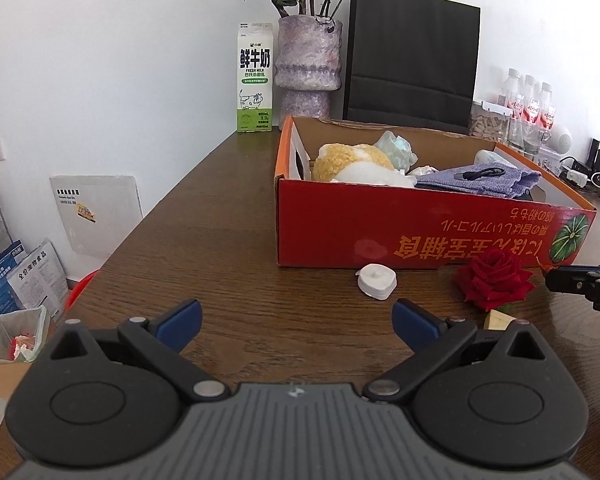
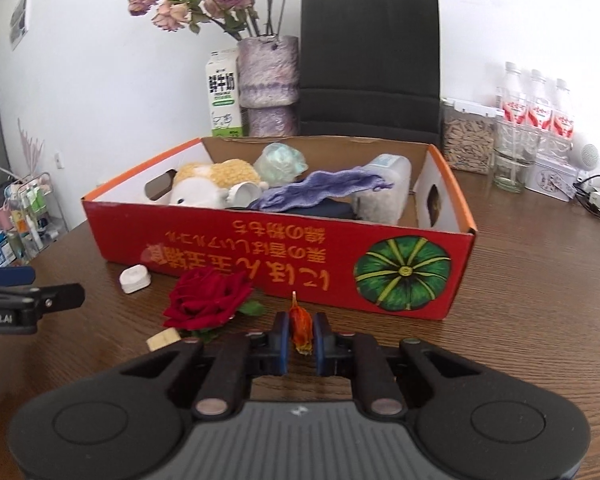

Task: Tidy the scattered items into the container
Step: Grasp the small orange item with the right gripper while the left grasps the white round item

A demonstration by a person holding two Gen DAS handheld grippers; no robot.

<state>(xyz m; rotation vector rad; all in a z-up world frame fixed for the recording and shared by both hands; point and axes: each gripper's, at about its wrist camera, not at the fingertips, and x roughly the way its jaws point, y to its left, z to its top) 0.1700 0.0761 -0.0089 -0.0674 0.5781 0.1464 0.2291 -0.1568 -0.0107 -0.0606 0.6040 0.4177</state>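
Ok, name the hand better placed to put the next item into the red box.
Right. The right gripper is already shut on the small orange item, directly before the red box; the left gripper is open and holds nothing.

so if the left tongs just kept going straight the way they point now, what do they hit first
Most likely the tabletop: the left tongs stand open and aim slightly downward at bare wood. The white tape roll lies a little to the right of that line, with the red box behind it; depth is hard to judge.

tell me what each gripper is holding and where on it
The right gripper is shut on a small orange dried flower, pinched across its lower body. The left gripper is open and holds nothing.
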